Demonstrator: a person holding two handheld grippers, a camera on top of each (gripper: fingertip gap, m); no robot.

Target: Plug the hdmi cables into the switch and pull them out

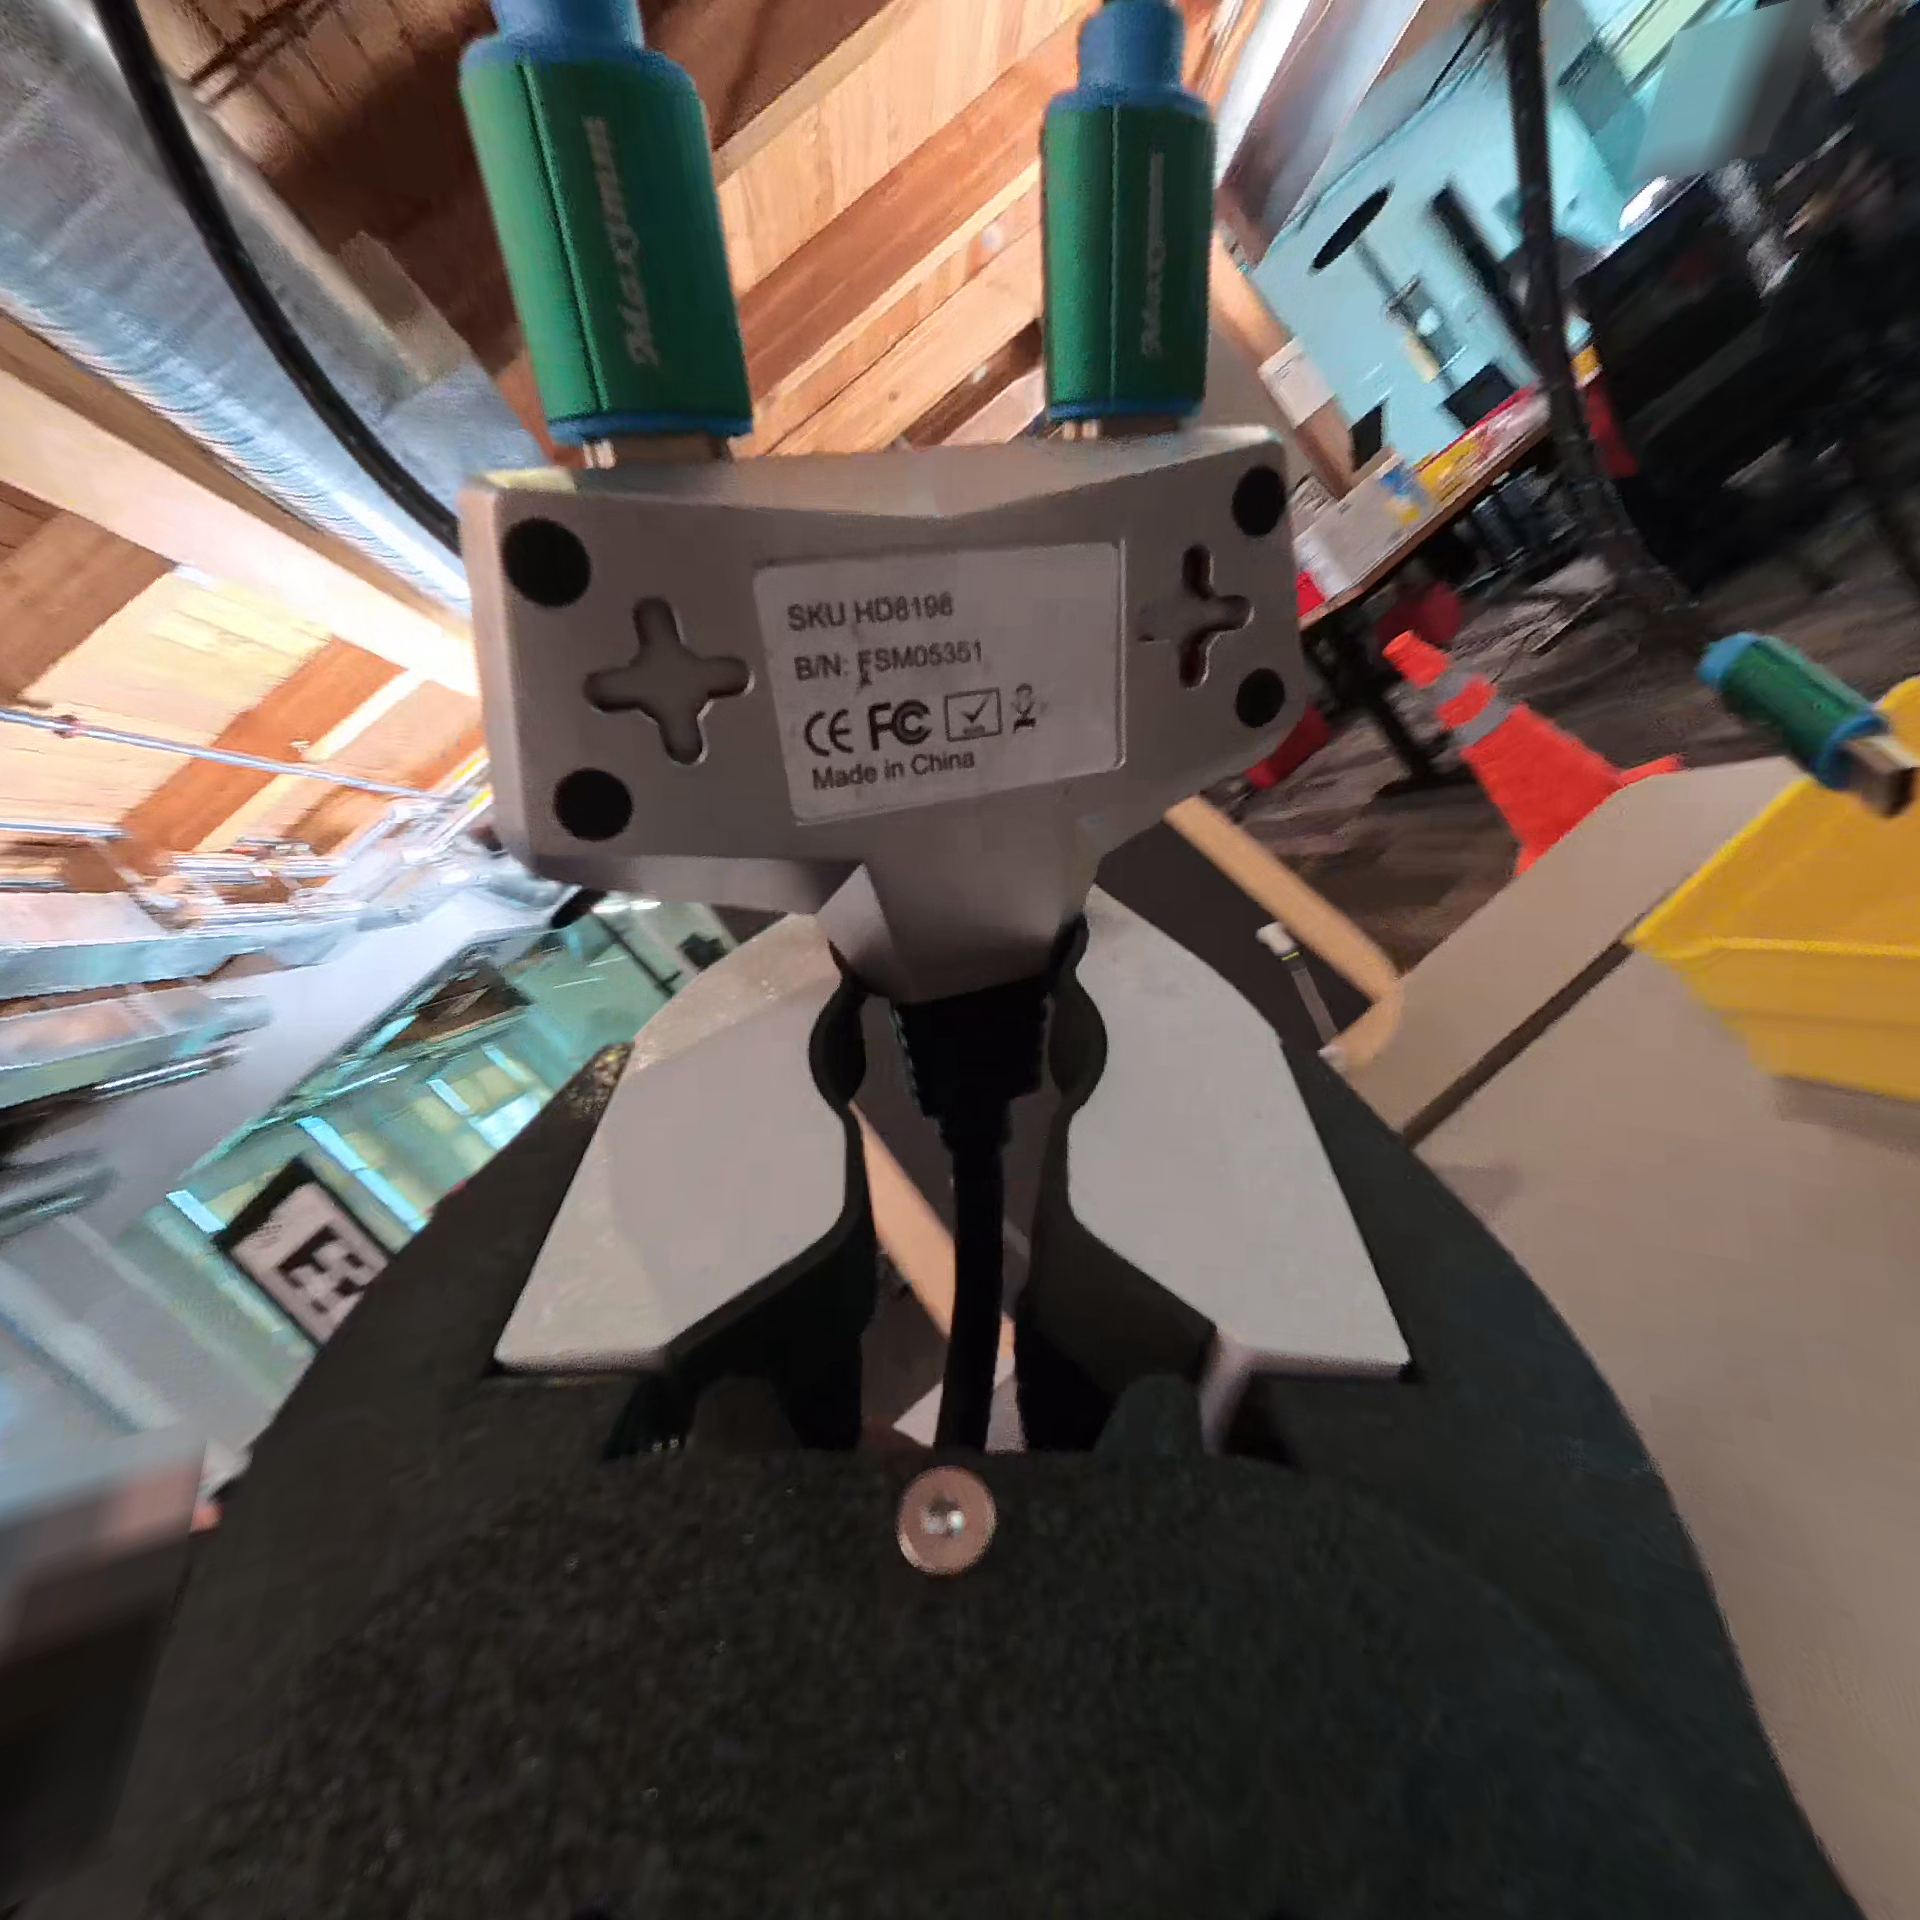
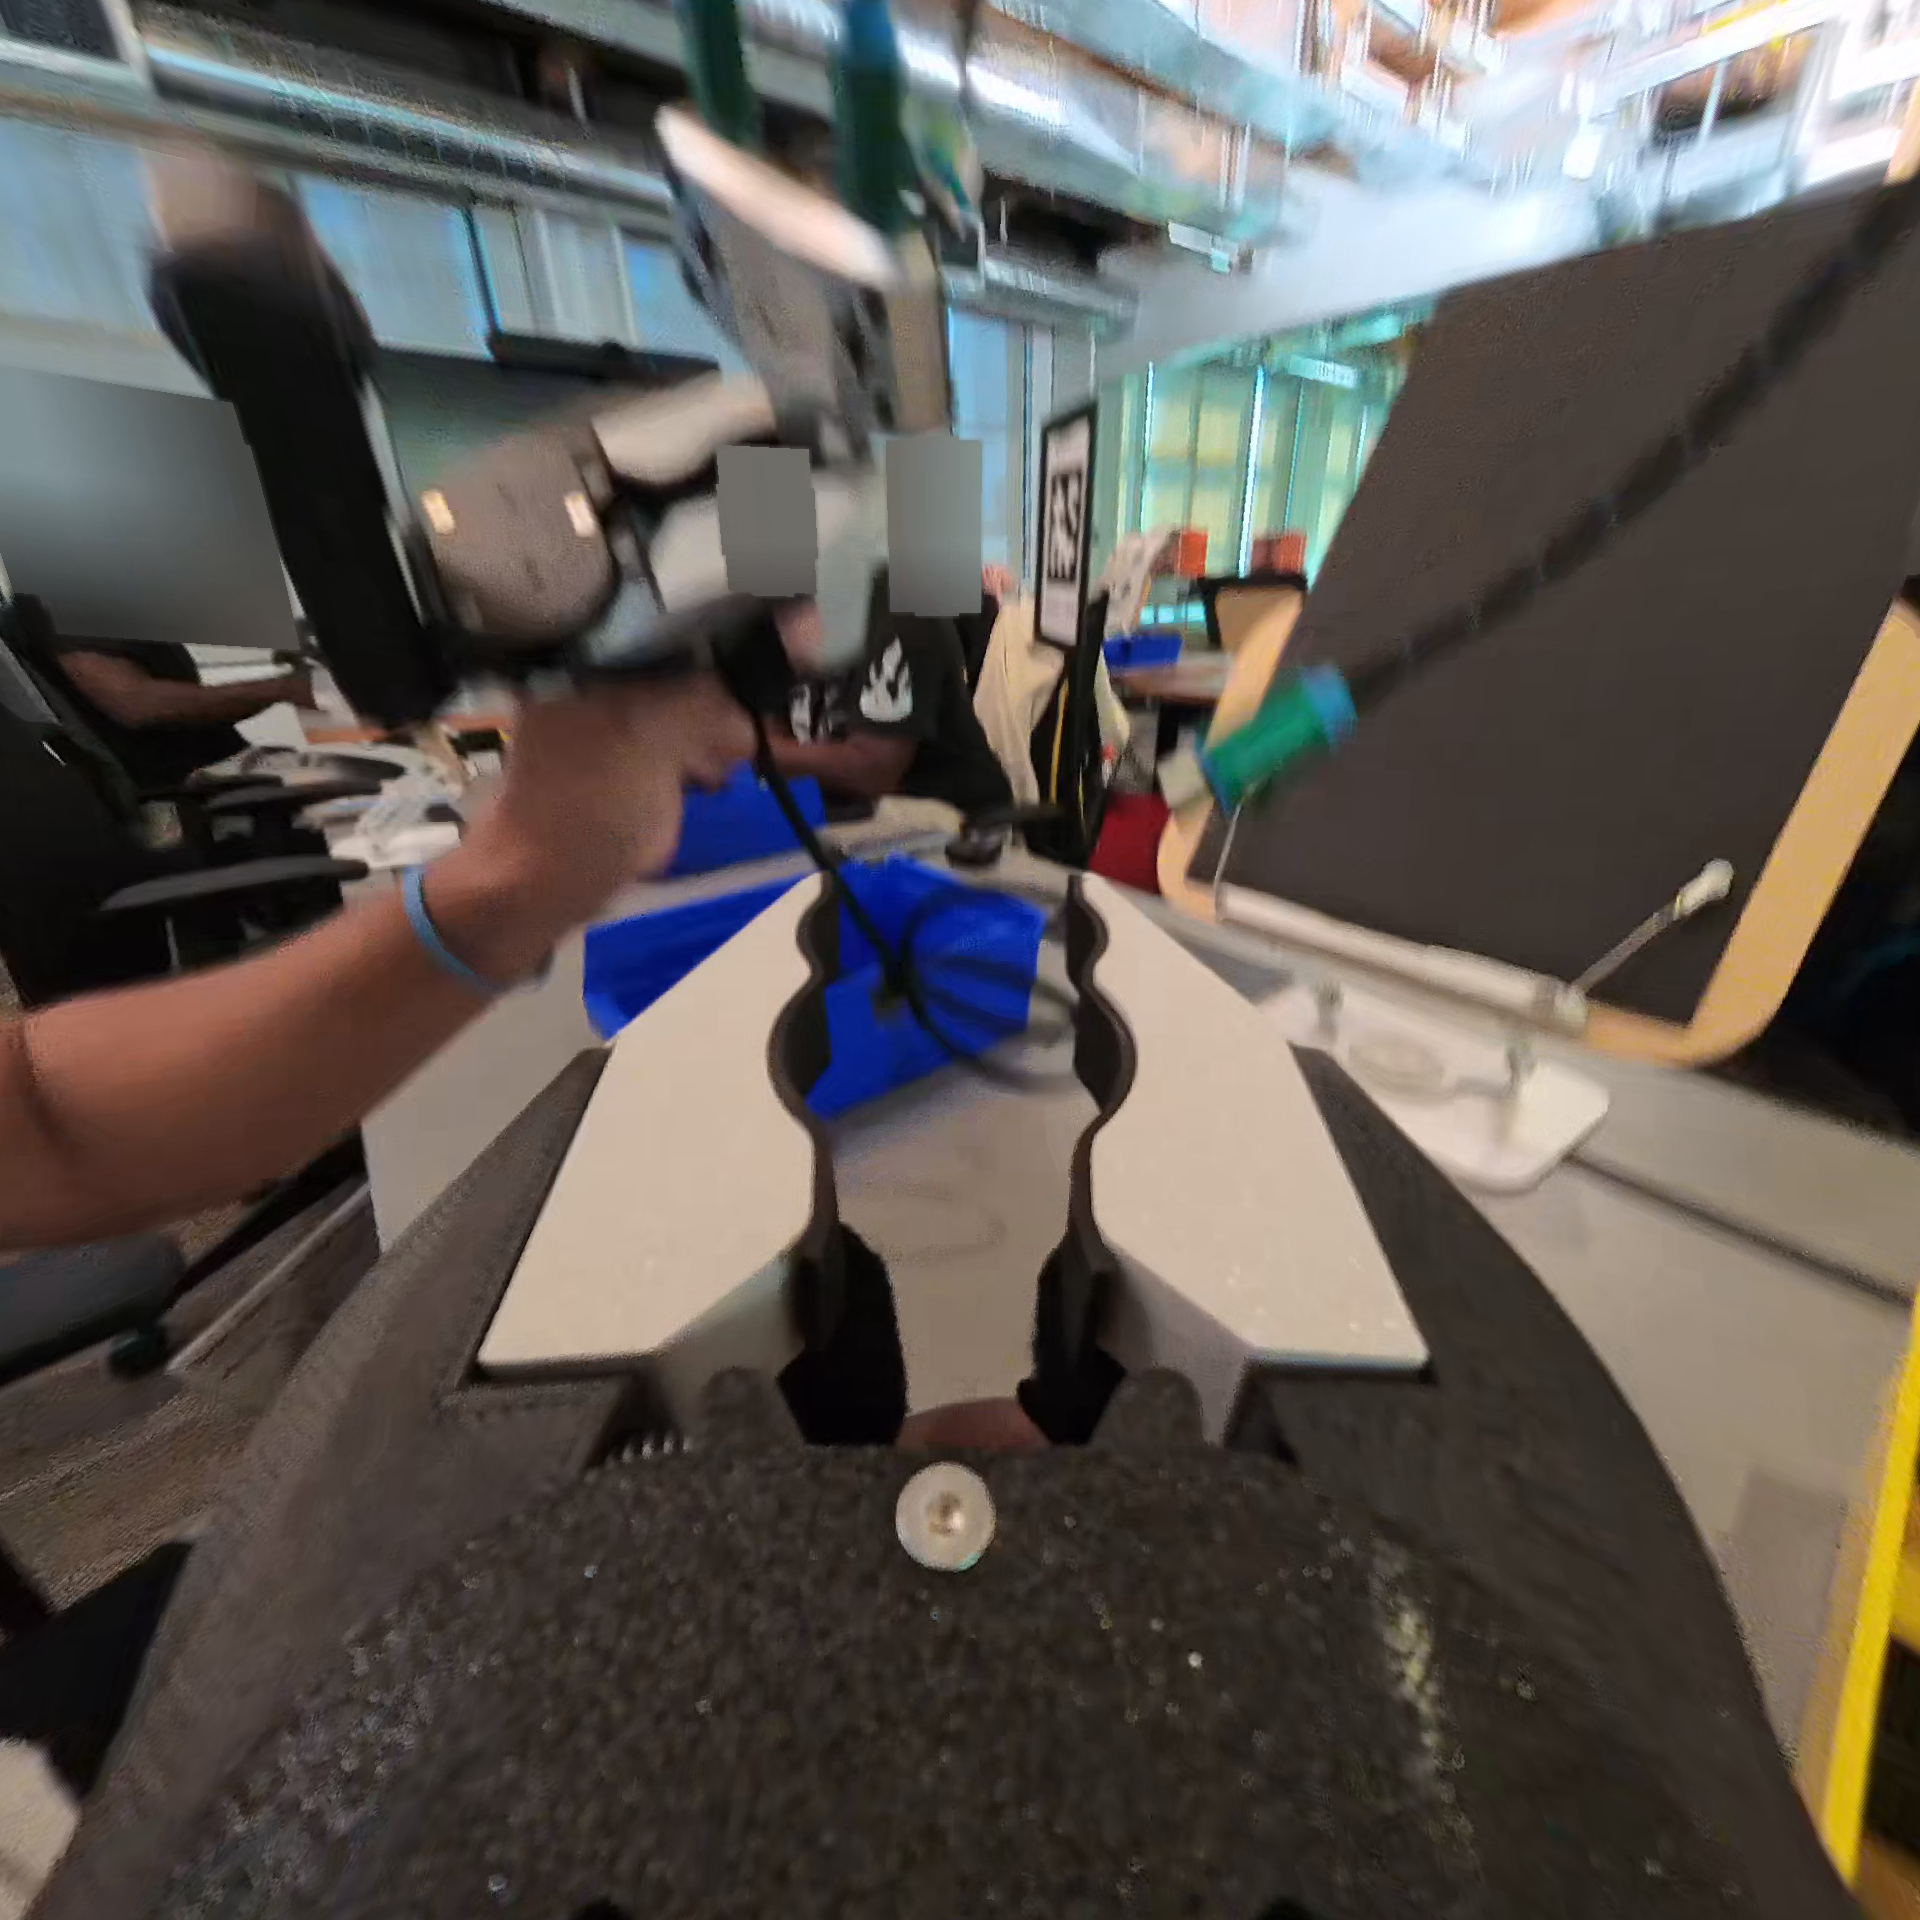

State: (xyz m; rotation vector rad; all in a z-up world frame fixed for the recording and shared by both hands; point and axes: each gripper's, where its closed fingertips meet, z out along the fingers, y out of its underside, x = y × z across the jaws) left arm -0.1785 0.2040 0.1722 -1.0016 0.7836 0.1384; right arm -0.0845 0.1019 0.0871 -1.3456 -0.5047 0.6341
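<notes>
Your left gripper [image 1: 951, 997] pinches the grey switch [image 1: 883, 665] at its cable neck, two green plugs [image 1: 603, 239] seated on top. Your right gripper [image 2: 948, 935] is spread, empty; a third plug [image 2: 1273, 738] seems loose beyond it, near the blue bin [image 2: 935, 987].

grey tabletop and what is sitting on it

a pale grey table [image 2: 966, 1174] is carrying a blue bin [image 2: 727, 956] near its far edge, with a black cable coil [image 2: 966, 997] lying beside and partly over that bin. a white stand base [image 2: 1496, 1117] is resting to the right, propping a dark tilted board [image 2: 1558, 623]. in the left wrist view, a yellow bin [image 1: 1808, 935] is sitting on the table's surface [image 1: 1662, 1299].
</notes>
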